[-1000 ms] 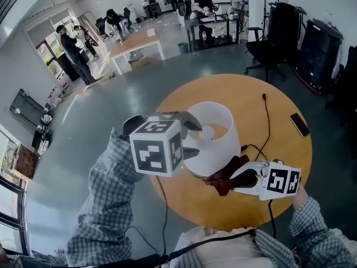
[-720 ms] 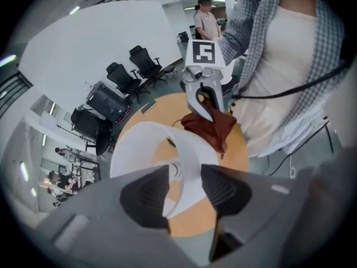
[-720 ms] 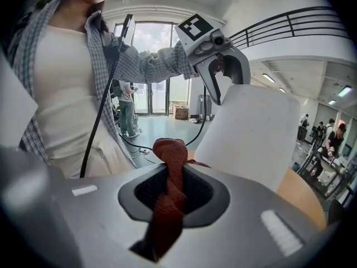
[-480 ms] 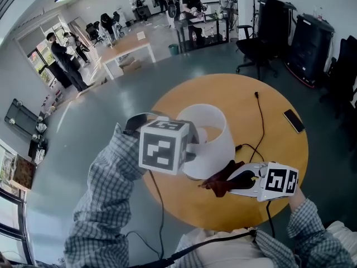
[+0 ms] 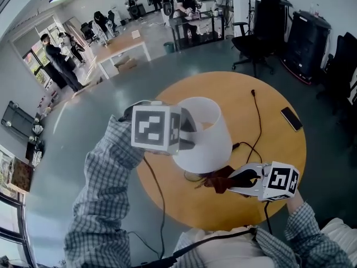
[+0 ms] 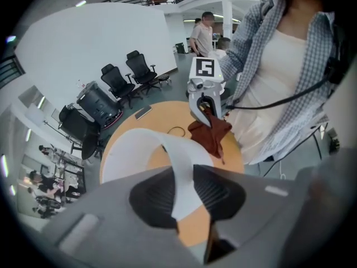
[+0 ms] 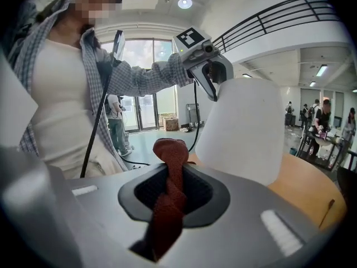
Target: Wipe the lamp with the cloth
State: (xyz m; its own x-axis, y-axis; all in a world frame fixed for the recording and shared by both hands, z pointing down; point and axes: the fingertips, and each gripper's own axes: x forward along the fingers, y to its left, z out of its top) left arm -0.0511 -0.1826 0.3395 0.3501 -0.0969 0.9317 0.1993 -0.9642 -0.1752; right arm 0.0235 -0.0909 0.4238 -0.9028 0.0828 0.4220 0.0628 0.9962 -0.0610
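A white lamp shade (image 5: 207,141) stands on the round wooden table (image 5: 268,91). My left gripper (image 5: 189,132) reaches down over the shade's near-left rim. Its jaws are closing, and in the left gripper view the shade's wall (image 6: 139,149) sits pinched between the pads of the left gripper (image 6: 181,197). My right gripper (image 5: 237,180) is low at the shade's front right, shut on a dark red cloth (image 5: 219,181). The cloth (image 7: 170,166) sticks up between the jaws of the right gripper (image 7: 173,191), close to the lamp (image 7: 242,130) but apart from it.
A black cable (image 5: 257,121) runs across the table from the lamp's foot. A phone (image 5: 292,118) lies near the right edge. Office chairs (image 5: 251,43) and black cabinets stand behind the table. Several people work at tables far back.
My left gripper has come down onto the shade's rim and its jaws have narrowed around the wall. The shade now leans a little. The right gripper has stayed put with the cloth.
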